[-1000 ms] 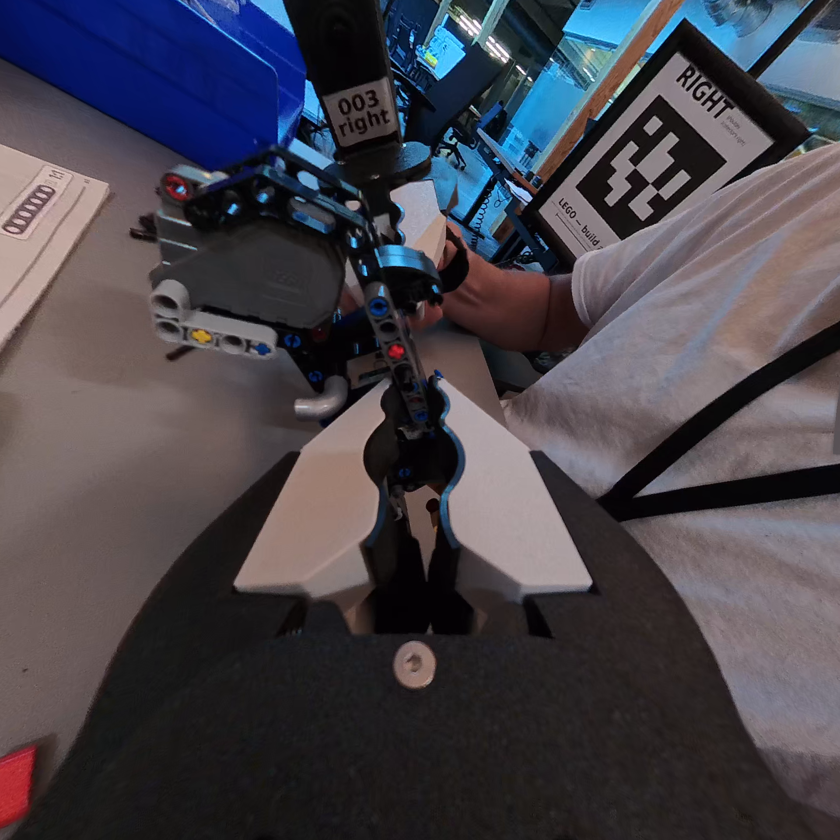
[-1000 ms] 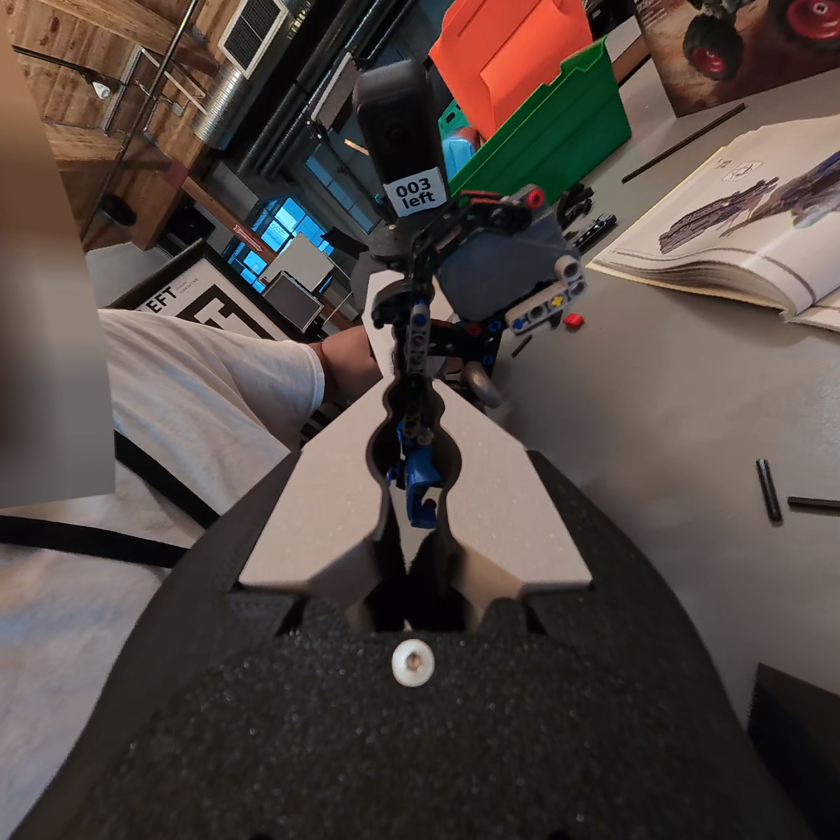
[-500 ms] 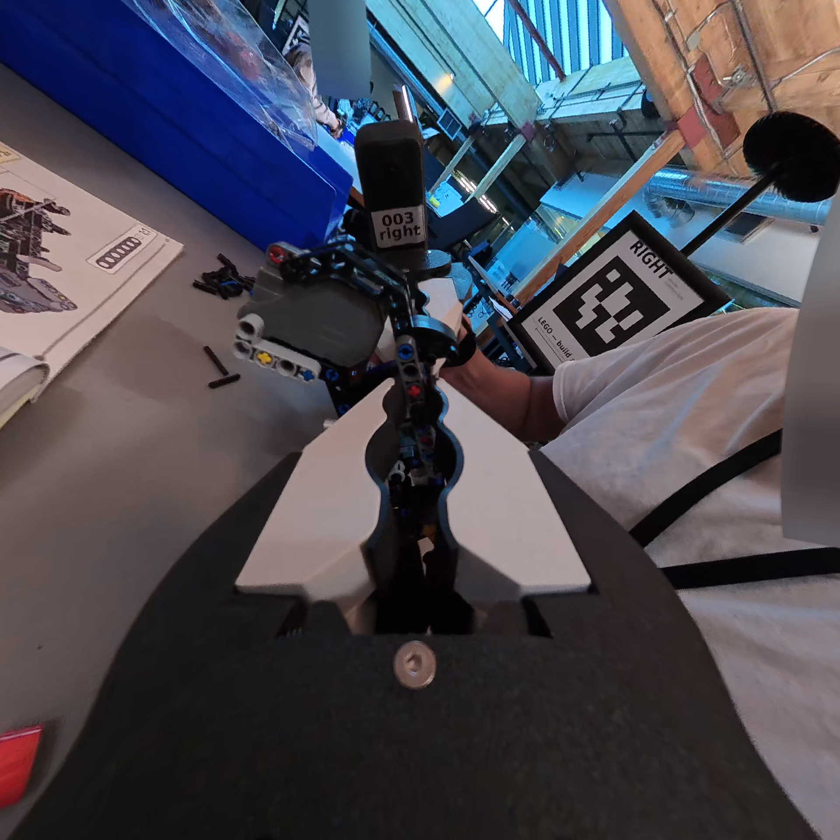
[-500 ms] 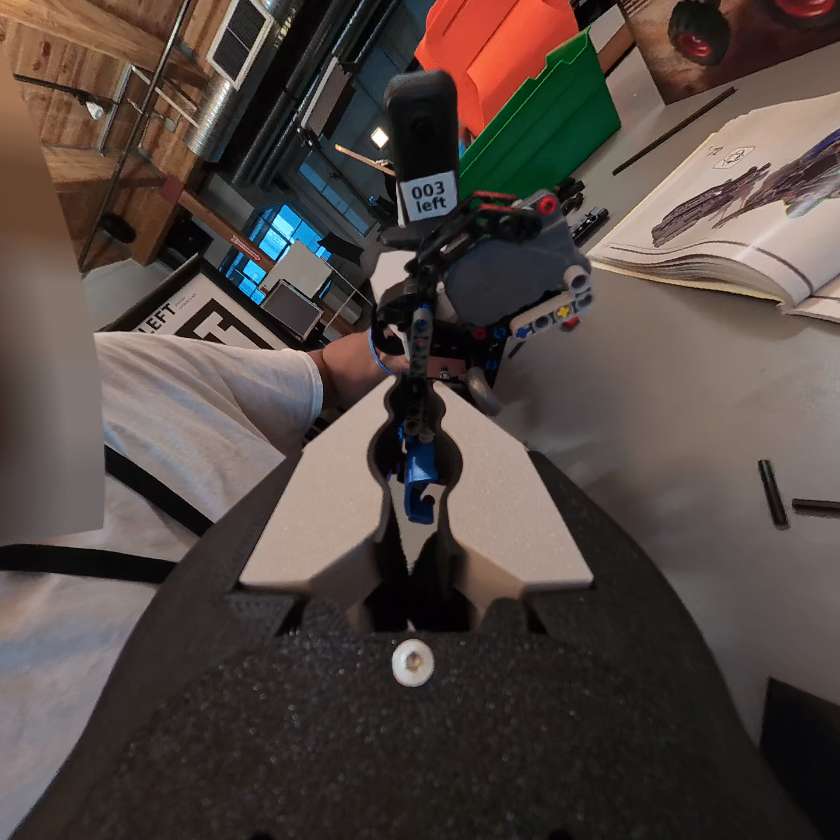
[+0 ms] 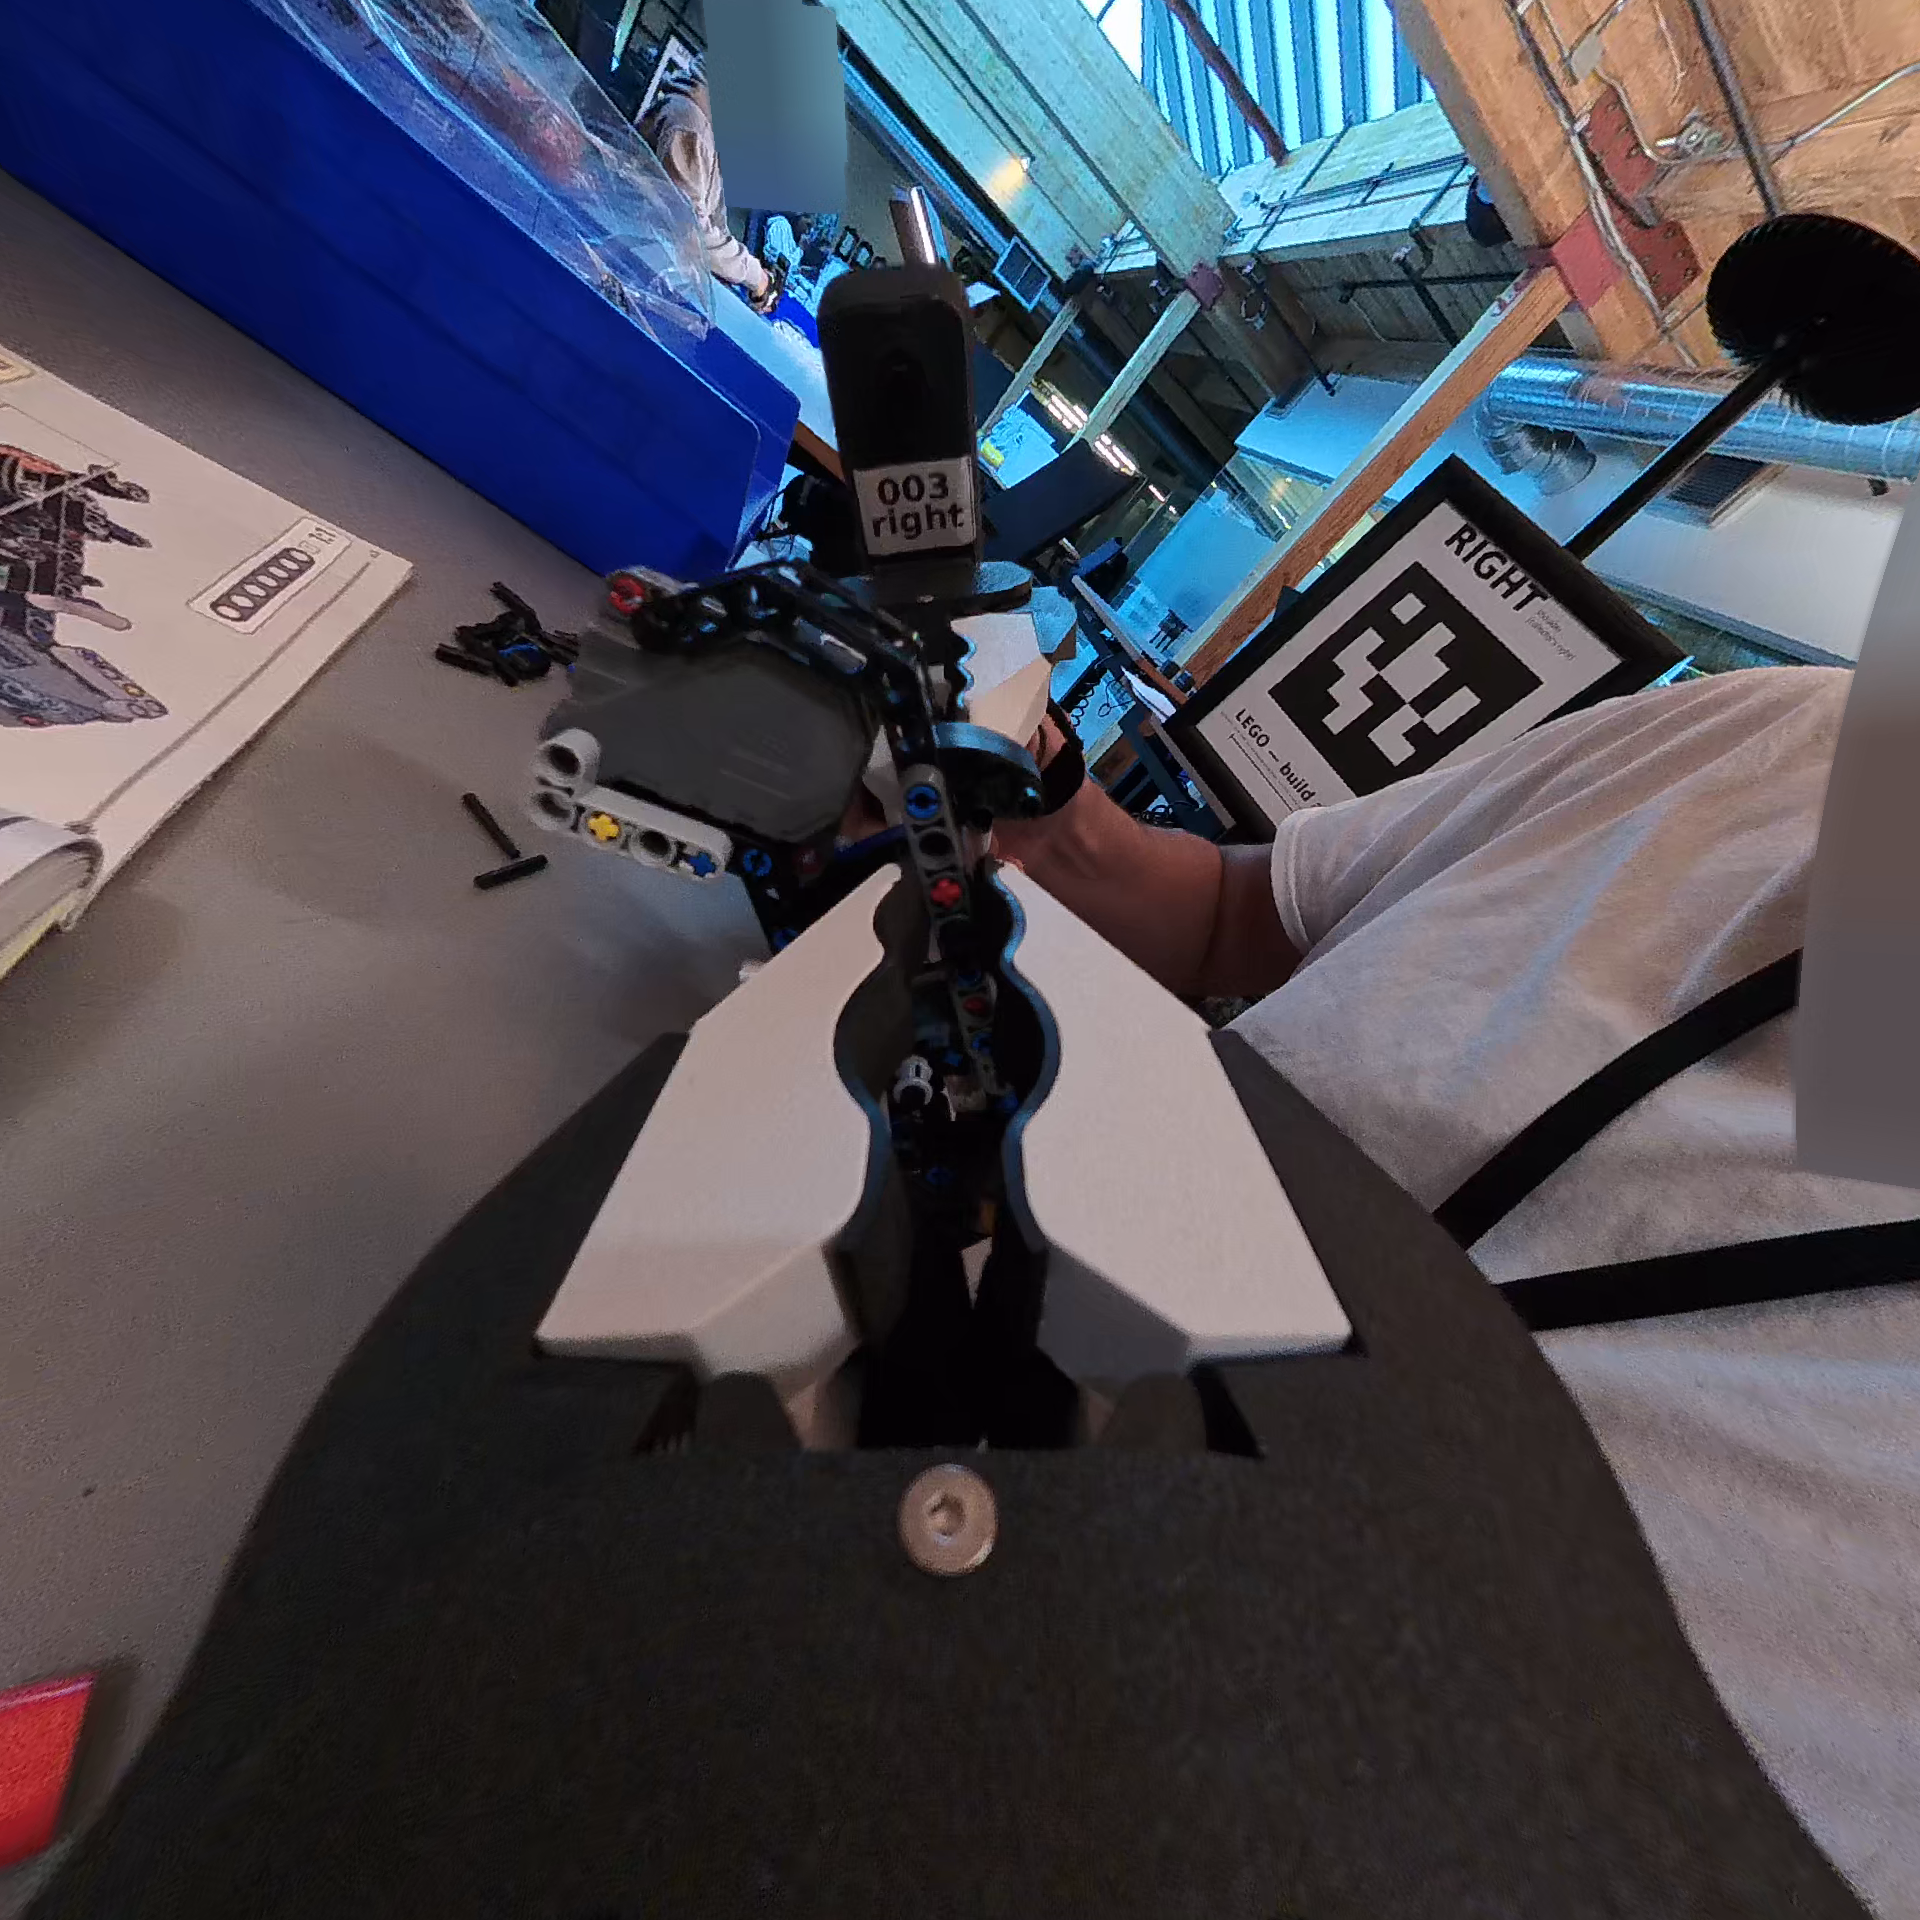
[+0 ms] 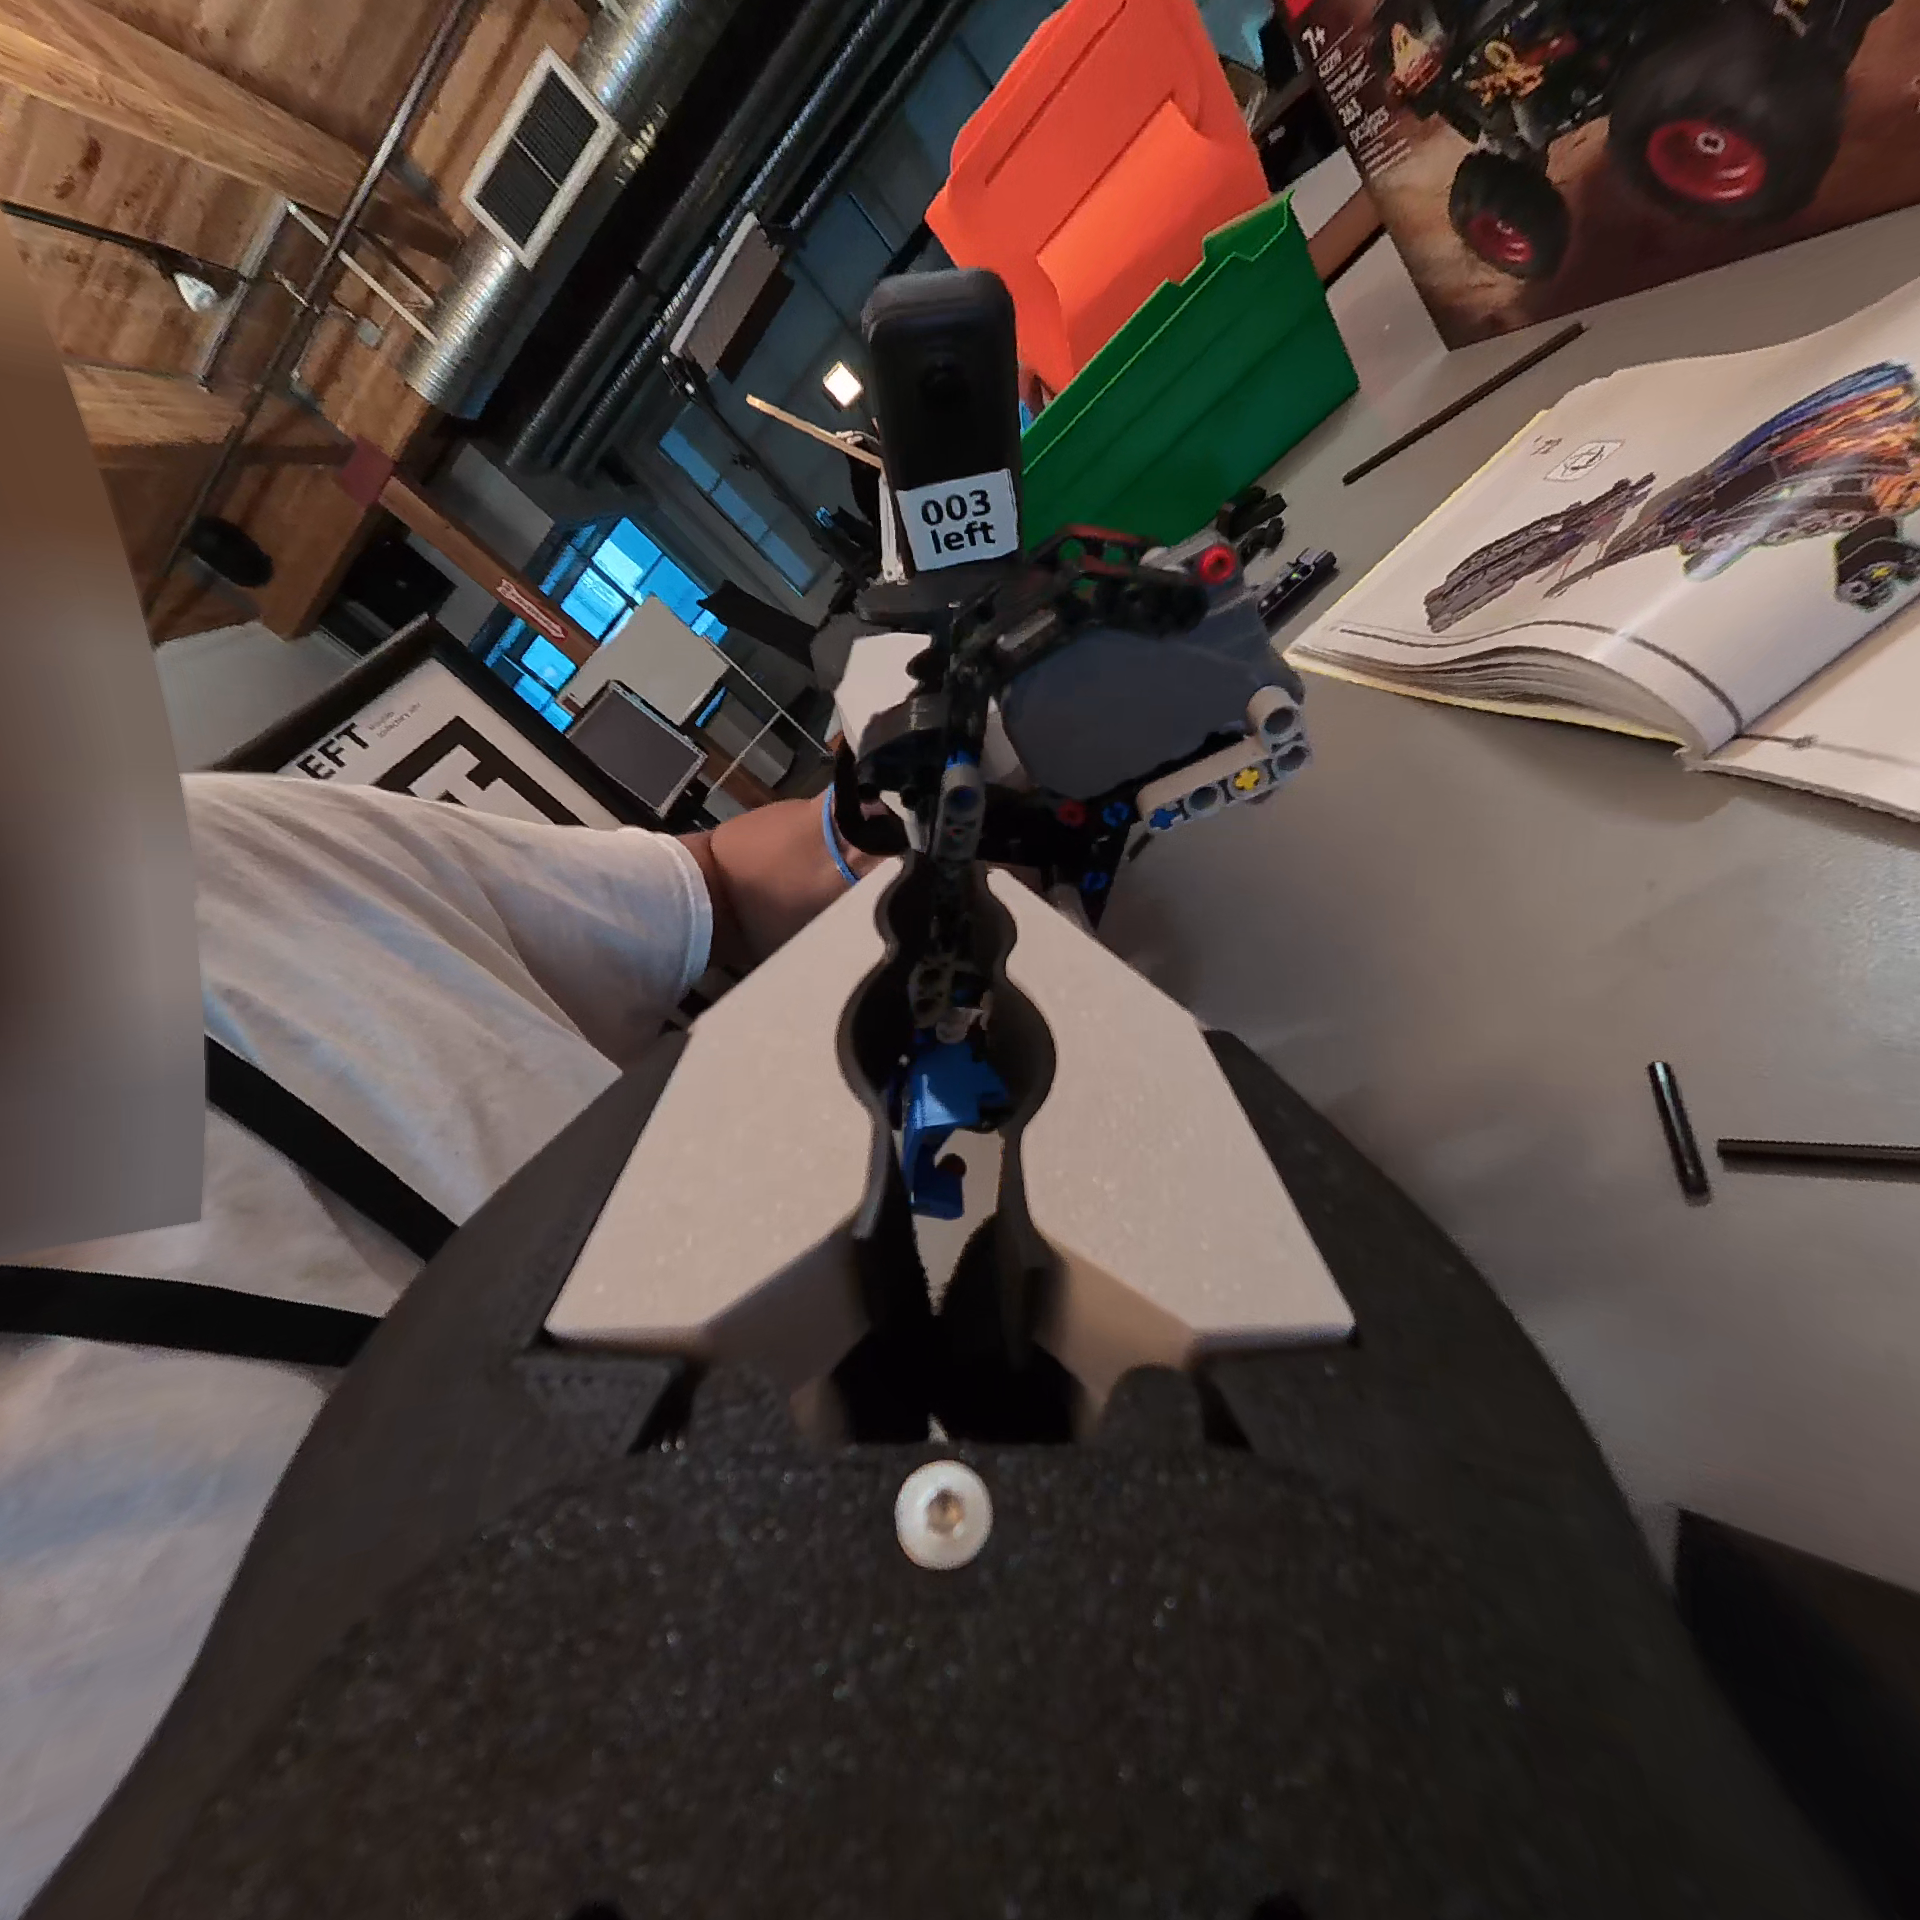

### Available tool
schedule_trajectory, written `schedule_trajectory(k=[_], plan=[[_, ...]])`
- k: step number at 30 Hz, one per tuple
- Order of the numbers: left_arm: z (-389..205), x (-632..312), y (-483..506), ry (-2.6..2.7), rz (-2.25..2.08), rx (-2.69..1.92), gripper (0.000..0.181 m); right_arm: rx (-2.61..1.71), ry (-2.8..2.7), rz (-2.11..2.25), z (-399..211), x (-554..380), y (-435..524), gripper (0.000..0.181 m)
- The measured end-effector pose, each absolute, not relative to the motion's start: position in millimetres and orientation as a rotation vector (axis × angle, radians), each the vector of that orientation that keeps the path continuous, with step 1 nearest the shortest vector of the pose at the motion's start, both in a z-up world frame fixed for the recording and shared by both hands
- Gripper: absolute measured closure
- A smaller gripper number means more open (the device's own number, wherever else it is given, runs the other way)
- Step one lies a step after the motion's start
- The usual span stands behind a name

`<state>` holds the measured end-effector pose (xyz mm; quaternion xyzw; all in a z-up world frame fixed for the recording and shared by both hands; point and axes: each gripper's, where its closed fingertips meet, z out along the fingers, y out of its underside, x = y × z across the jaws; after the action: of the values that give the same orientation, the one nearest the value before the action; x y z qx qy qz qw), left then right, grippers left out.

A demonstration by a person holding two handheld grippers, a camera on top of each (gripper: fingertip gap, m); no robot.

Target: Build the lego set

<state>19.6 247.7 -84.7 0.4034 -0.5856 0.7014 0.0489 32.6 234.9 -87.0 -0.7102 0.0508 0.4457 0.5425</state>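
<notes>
A part-built lego model [image 5: 727, 727], with a dark grey block, black beams and a light grey beam with yellow and blue pins, is held in the air between both grippers. My left gripper [image 5: 940, 904] is shut on one black beam end of it. My right gripper [image 6: 951, 894] is shut on the opposite end, with a blue piece [image 6: 940, 1132] deep between its fingers. The model also shows in the right wrist view [image 6: 1122, 707]. Each gripper faces the other across the model.
An open instruction booklet [image 6: 1662, 623] lies on the grey table [image 5: 260, 1039]. Loose black pins [image 5: 499, 831] and a pile of them [image 5: 509, 649] lie near it; two black rods [image 6: 1678, 1127] too. A blue bin [image 5: 364, 260], green bin [image 6: 1195, 405], orange box and set box stand behind. Less than 4 cm separates the two grippers' tips.
Both grippers have tilted upward and drawn back with the model still gripped, so more ceiling and table show. The model sits a little farther from both cameras.
</notes>
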Motion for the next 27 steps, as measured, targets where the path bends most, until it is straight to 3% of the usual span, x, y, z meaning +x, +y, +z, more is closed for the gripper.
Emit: schedule_trajectory(k=[27], plan=[[-86.4, 20.5, 240.6, -1.75, 2.121, 1.262, 0.175, -1.676, 0.128, 1.079, -89.6, 32.7, 229.8, 0.175]])
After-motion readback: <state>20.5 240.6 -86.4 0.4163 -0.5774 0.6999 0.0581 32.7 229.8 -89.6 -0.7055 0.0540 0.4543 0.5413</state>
